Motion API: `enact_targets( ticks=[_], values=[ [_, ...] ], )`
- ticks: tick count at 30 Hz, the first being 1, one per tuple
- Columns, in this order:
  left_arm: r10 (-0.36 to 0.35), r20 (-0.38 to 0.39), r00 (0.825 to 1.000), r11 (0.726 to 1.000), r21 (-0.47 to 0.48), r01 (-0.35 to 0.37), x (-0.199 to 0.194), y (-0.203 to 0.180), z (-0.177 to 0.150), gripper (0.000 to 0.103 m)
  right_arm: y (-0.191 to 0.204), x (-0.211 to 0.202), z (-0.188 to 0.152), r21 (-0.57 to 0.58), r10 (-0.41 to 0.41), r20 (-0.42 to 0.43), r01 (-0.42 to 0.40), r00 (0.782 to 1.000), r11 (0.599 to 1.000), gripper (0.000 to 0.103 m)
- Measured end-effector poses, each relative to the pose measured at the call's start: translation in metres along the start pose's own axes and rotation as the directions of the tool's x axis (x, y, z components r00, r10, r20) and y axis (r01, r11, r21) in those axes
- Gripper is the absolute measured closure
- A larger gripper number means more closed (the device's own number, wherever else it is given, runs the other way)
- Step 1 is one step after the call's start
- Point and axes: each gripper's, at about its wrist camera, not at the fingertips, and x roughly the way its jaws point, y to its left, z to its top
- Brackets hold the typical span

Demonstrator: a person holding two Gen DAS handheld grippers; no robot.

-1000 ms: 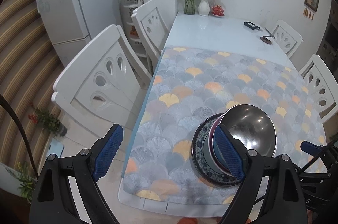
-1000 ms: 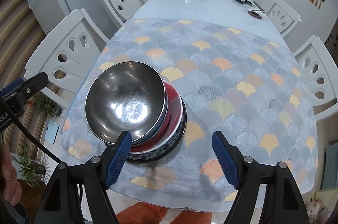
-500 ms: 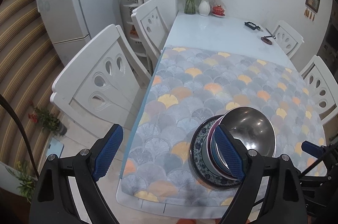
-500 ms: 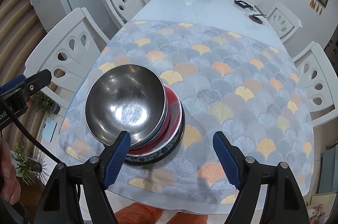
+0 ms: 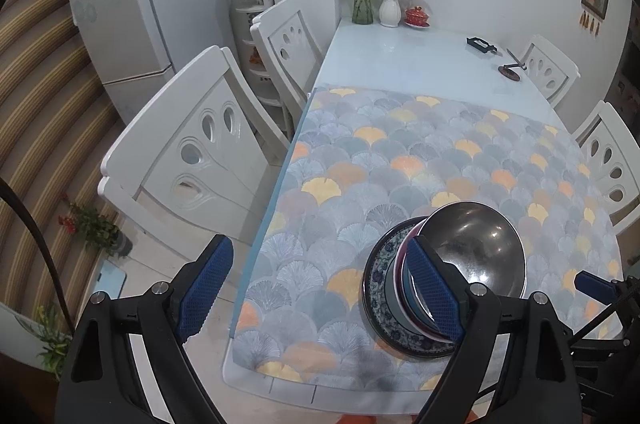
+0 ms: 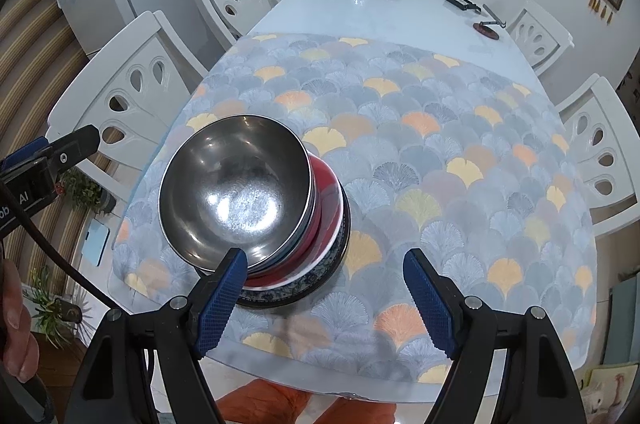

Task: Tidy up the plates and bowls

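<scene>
Both hand-held grippers, left (image 5: pixel 320 288) and right (image 6: pixel 328 300), wide open, empty.

Stacked dishes near the worktop's front edge

A shiny steel bowl (image 6: pixel 236 188) tops a red plate (image 6: pixel 326 224) and a blue-patterned plate (image 6: pixel 280 298), upright on the worktop.

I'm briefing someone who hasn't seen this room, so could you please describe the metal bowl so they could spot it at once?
Start at the white dining table and its fan-patterned cloth. Near the cloth's near edge stands one stack of dishes on a blue-and-white patterned plate. The metal bowl sits on top, the only shiny, undecorated steel piece above the red-rimmed dish.
</scene>
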Motion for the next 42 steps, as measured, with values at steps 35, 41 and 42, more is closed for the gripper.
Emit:
enact_targets(
  ticks=[35,41,42],
  values=[
    [-0.023,0.023,0.999,0.999,0.023,0.022,-0.026,-0.085,0.011,0.015,-0.082,-0.024,0.001,0.046,0.004,0.030,-0.005,1.000,0.999,0.025],
    [-0.026,0.061,0.998,0.998,0.062,0.022,-0.037,-0.132,0.036,0.015,-0.131,-0.032,0.011,0.093,-0.033,0.066,0.027,0.997,0.995,0.024],
    [-0.026,0.070,0.997,0.997,0.068,0.021,-0.039,-0.139,0.040,0.015,-0.144,-0.034,0.013,0.109,-0.042,0.075,0.034,0.996,0.993,0.024]
  ],
)
